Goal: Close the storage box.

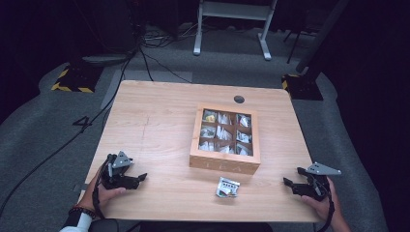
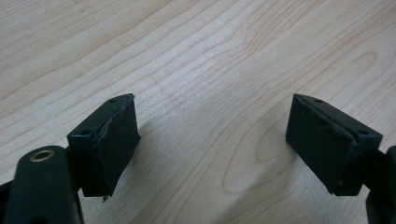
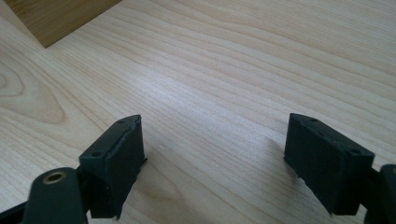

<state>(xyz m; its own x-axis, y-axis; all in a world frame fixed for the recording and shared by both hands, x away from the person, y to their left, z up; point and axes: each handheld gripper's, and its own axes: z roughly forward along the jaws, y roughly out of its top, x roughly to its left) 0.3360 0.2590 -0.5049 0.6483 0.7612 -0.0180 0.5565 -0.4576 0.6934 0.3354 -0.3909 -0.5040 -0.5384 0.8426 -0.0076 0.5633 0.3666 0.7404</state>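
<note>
A wooden tea box (image 1: 225, 165) with a windowed lid sits right of the table's middle, with several packets visible in its compartments. One loose tea packet (image 1: 227, 187) lies on the table just in front of the box. My left gripper (image 1: 142, 178) rests at the near left edge, held by a hand, its jaws wide apart over bare wood (image 2: 212, 140). At the near right edge my right gripper (image 1: 286, 182) stands open too, nothing between its pads (image 3: 212, 154). A corner of the tea box (image 3: 56, 18) shows at the top left of the right gripper view.
The light wooden table (image 1: 154, 125) has a round cable hole (image 1: 239, 99) near its far edge. Cables run over the grey carpet at the left, and a white desk frame (image 1: 232, 19) stands beyond the table.
</note>
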